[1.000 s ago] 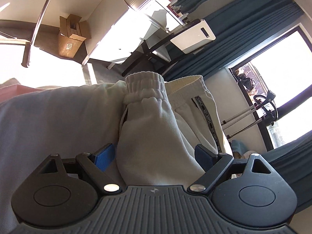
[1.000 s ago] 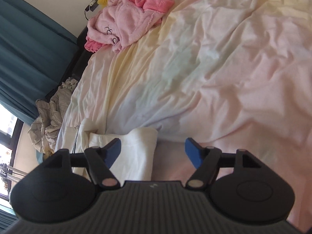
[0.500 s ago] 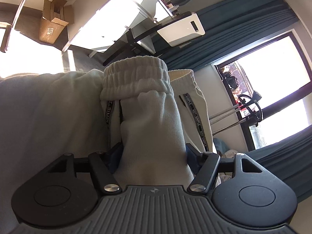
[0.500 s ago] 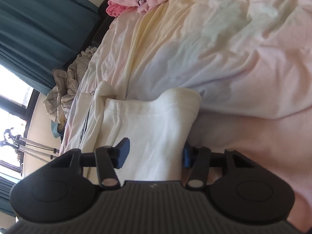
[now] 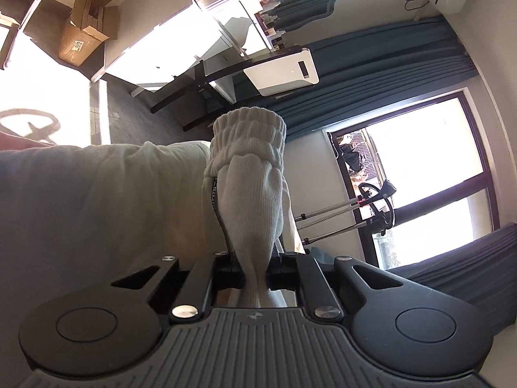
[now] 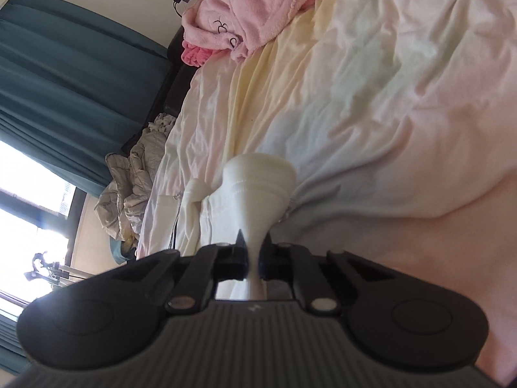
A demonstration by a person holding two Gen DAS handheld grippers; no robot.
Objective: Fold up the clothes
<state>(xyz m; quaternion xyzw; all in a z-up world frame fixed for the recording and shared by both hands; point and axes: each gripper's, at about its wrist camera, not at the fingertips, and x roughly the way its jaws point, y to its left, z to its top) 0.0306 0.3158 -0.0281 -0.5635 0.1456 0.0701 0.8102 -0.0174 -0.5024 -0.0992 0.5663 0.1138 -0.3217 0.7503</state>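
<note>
- Left tongs (image 5: 255,268): closed narrow on the cream sweatpants (image 5: 248,174), gripping bunched cloth just below the ribbed waistband (image 5: 248,129); the waistband stands straight ahead of the tongs, and more of the garment spreads to the left in the left wrist view
- Right tongs (image 6: 255,258): closed narrow on a hemmed end of the same cream garment (image 6: 258,187), which flares out ahead of the tongs; the remaining cloth lies on the bed (image 6: 387,97) toward the left in the right wrist view
- Key relation: each hand holds one end, so the long axis of the garment likely runs between the two tongs; neither hand is nearer
- Pose: left tongs face the window (image 5: 420,168) and blue curtains; right tongs face across the bed toward the pink robe (image 6: 239,19)
- Judgement: next move likely brings the ends together for one fold
</note>
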